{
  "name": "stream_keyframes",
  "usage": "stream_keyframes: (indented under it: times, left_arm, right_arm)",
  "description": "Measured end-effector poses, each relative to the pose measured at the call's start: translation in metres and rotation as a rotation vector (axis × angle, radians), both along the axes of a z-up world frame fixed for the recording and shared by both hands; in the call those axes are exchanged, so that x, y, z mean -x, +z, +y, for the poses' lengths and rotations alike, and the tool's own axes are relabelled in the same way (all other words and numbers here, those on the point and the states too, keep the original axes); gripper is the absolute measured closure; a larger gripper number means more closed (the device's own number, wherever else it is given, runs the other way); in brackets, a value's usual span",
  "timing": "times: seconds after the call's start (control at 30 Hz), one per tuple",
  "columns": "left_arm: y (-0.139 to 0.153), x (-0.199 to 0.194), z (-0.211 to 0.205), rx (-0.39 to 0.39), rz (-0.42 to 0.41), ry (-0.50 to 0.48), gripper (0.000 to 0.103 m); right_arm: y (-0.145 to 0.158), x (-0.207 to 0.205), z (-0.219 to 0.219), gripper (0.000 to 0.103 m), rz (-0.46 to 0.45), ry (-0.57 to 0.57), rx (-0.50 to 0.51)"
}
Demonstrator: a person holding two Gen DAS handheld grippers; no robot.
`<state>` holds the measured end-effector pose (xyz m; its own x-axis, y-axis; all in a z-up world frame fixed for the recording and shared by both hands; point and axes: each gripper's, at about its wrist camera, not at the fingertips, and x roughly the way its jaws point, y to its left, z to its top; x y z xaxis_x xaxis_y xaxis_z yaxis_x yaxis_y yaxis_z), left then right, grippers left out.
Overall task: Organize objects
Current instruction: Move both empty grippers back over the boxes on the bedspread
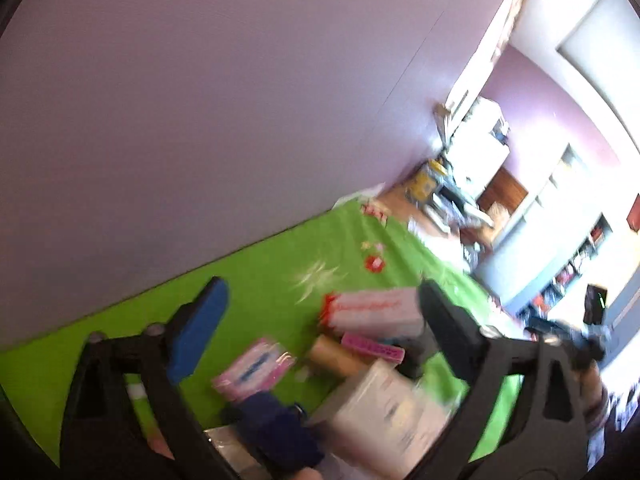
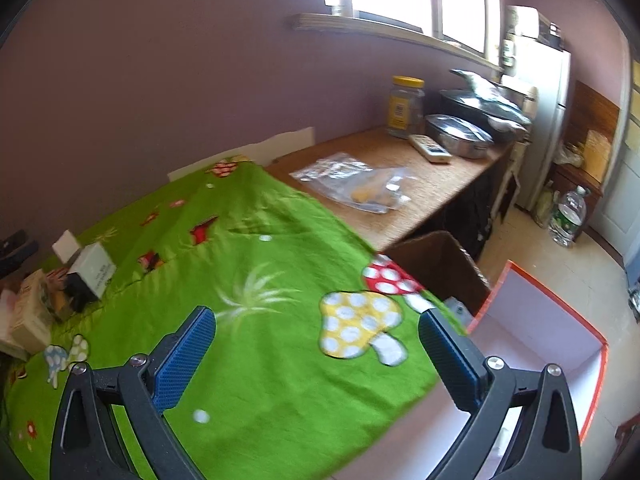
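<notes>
My left gripper is open over a green mushroom-print cloth, with nothing between its fingers. Below and ahead of it lies a blurred heap: a white and red carton, a pink box, a pink packet, a tan roll, a white box and a dark blue item. My right gripper is open above the green cloth near its right edge. A pile of small boxes sits far left. An open orange-rimmed box stands lower right.
A wooden counter beyond the cloth carries a plastic bag, a yellow-lidded jar, a remote and metal pans. A brown bin stands by the counter. A water bottle is on the floor. Purple wall behind.
</notes>
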<state>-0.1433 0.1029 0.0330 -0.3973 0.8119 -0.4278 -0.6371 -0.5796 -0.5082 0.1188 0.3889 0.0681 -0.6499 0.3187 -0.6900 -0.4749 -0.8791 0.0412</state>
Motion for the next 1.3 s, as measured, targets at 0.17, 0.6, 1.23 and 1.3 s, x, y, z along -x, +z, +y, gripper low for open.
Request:
stream_keyframes:
  times: [0.17, 0.6, 1.23, 1.3]
  left_arm:
    - [0.002, -0.014, 0.051, 0.054, -0.027, -0.058, 0.0]
    - [0.038, -0.062, -0.017, 0.223, 0.031, 0.17, 0.0]
    - [-0.033, -0.107, -0.038, 0.035, -0.492, 0.152, 0.041]
    - [-0.026, -0.103, -0.013, 0.065, -0.459, 0.084, 0.041]
  right_arm:
    - [0.001, 0.034, -0.048, 0.0, -0.01, 0.194, 0.004]
    - [-0.013, 0.054, -0.113, 0.0, -0.035, 0.369, 0.034]
    - [-0.014, 0.056, -0.123, 0.0, -0.053, 0.374, 0.001]
    - [-0.013, 0.054, -0.121, 0.0, -0.05, 0.369, -0.01]
